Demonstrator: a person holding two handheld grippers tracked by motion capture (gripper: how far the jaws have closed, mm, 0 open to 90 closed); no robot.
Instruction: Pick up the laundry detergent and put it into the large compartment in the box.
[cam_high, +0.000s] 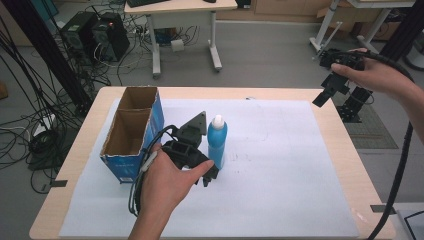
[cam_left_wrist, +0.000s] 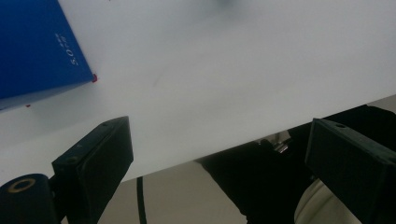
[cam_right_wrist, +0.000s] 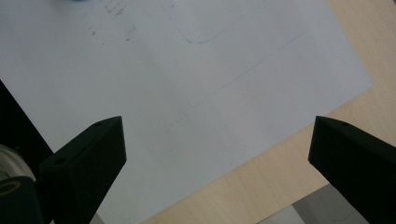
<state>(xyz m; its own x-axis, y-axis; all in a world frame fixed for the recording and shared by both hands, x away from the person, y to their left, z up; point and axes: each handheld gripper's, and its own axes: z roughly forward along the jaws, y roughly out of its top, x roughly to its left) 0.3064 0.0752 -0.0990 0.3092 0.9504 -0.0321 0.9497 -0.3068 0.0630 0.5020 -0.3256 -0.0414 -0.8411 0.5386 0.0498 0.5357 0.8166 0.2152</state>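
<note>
A blue bottle with a white cap (cam_high: 217, 141) stands upright on the white paper sheet (cam_high: 280, 165) near the middle of the table. Left of it sits an open blue cardboard box (cam_high: 131, 134) with two empty compartments; one blue side of this box (cam_left_wrist: 32, 51) fills the upper left of the left gripper view. My left gripper (cam_high: 209, 176) is held just left of and in front of the bottle, open, with nothing between its fingers (cam_left_wrist: 95, 158). My right gripper (cam_high: 331, 90) hangs in the air over the table's far right edge, open and empty, looking down on the paper (cam_right_wrist: 187, 70).
The wooden table (cam_high: 340, 145) shows bare at the paper's right and near sides. Beyond it on the floor are a white desk (cam_high: 182, 30), computer towers (cam_high: 95, 32) and loose cables (cam_high: 30, 135). A black cable (cam_high: 400, 170) trails down from the right gripper.
</note>
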